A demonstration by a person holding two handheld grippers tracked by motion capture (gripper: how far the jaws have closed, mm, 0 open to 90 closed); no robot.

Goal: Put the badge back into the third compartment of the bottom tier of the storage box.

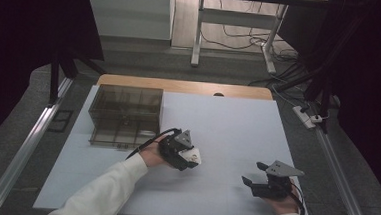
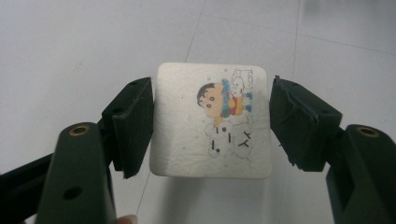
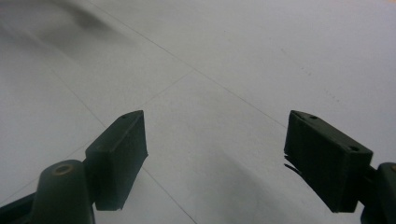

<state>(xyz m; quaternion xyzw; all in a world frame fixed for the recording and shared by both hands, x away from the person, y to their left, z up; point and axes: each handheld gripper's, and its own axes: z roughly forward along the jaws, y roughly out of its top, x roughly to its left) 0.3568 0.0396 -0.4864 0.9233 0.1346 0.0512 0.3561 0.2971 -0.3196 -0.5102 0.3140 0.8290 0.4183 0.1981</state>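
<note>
A small white square tile (image 2: 187, 140) with rounded corners and a printed cartoon figure sits between the two black jaws of my left gripper (image 2: 212, 123), whose pads press on its left and right edges. It is held off the white table. In the high view the left gripper (image 1: 188, 157) is near the table's middle, with the tile (image 1: 196, 157) at its tip, just right of the box's front corner. My right gripper (image 1: 253, 174) rests low near the front right of the table. Its jaws (image 3: 215, 154) stand wide open over bare table.
A dark see-through box (image 1: 125, 116) with several compartments stands at the back left of the white table (image 1: 227, 125). Beyond the table's far edge are floor, a desk frame and cables.
</note>
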